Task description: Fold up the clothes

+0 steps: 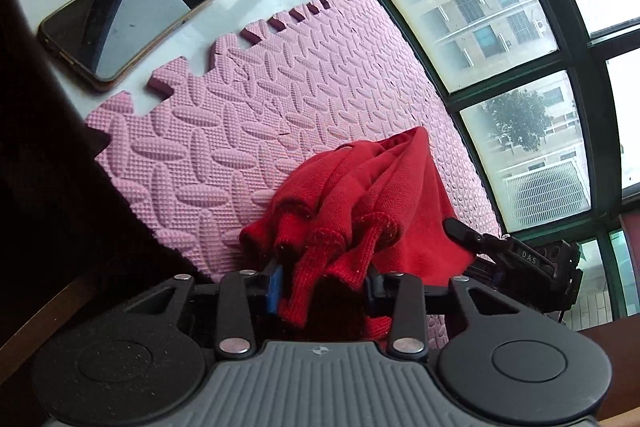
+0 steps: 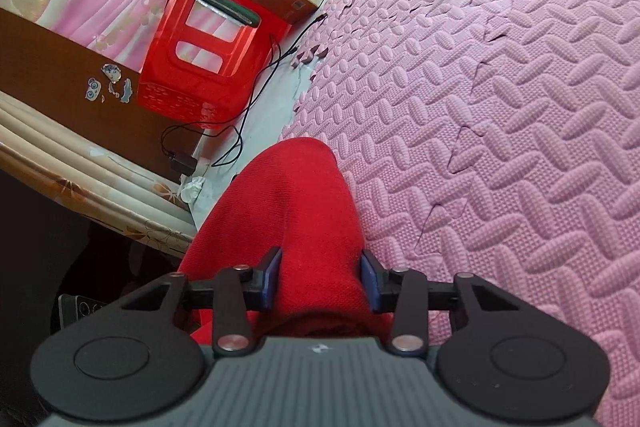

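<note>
A pink foam puzzle mat (image 2: pixel 500 107) covers the floor. Above it a red knit sweater (image 1: pixel 360 195) hangs bunched, the left claw (image 1: pixel 324 283) clamped on its ribbed edge and the right claw (image 2: pixel 320 277) pinching another fold. A smartphone (image 1: pixel 124 19) lies beside the mat.

My right gripper (image 2: pixel 320 279) pinches a bunched red knitted garment (image 2: pixel 288 211) between its blue pads (image 2: pixel 272 277) — pink textured foam mat (image 2: pixel 500 107) beyond, a red plastic stool (image 2: pixel 204 39) lying tipped at left.
</note>
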